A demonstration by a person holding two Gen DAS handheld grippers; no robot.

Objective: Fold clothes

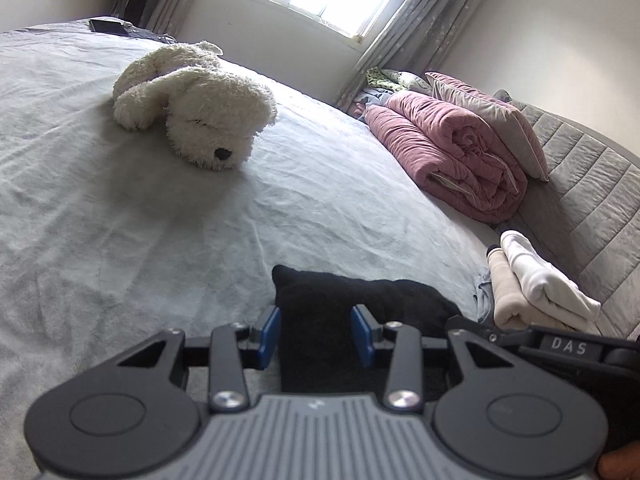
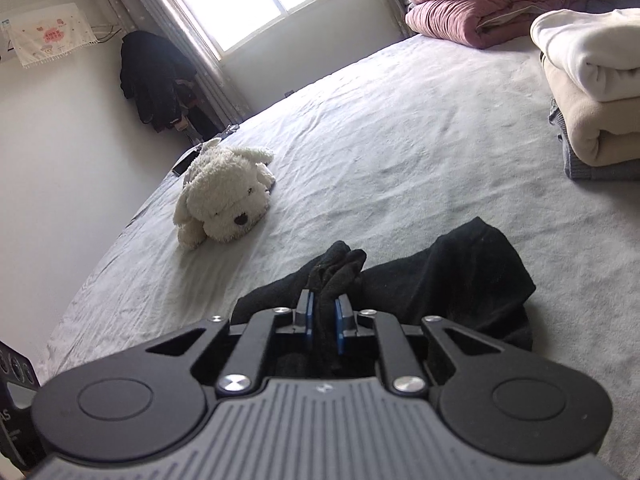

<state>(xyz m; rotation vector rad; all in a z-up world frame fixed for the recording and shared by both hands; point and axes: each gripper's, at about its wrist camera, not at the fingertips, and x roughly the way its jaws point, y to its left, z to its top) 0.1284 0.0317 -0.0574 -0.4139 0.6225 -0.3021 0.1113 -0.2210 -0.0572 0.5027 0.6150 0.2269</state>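
Closest in, a bunched ridge of the black garment (image 2: 440, 280) is pinched between the blue pads of the right hand-held gripper (image 2: 324, 322), whose jaws are drawn nearly together on the cloth. The left hand-held gripper (image 1: 316, 330) is set partway open, and a thicker band of the same black fabric is seen running between its pads; whether those pads actually press on it cannot be told, since the cloth is dark and the edges are lost against it. The garment is spread on the grey bed (image 1: 140, 240) directly under and just ahead of both hand-held grippers, with a loose lobe thrown out to the right of the right one. It is soft, matte and crumpled, with no neat edge or flat panel shown, so its fold is judged to be barely begun: an edge has been gathered, but nothing has been laid over and smoothed. Beyond and to the right of the hand-held grippers, a stack of folded clothes (image 1: 536, 284) is seen, white on cream with a grey piece beneath, which suggests that part of the task is done and that this black item is left. Farther ahead and to the left, a white plush dog (image 1: 192, 104) is lain on the sheet, well apart from the garment. Farthest off to the right, a rolled pink quilt (image 1: 448, 148) is kept against the headboard.
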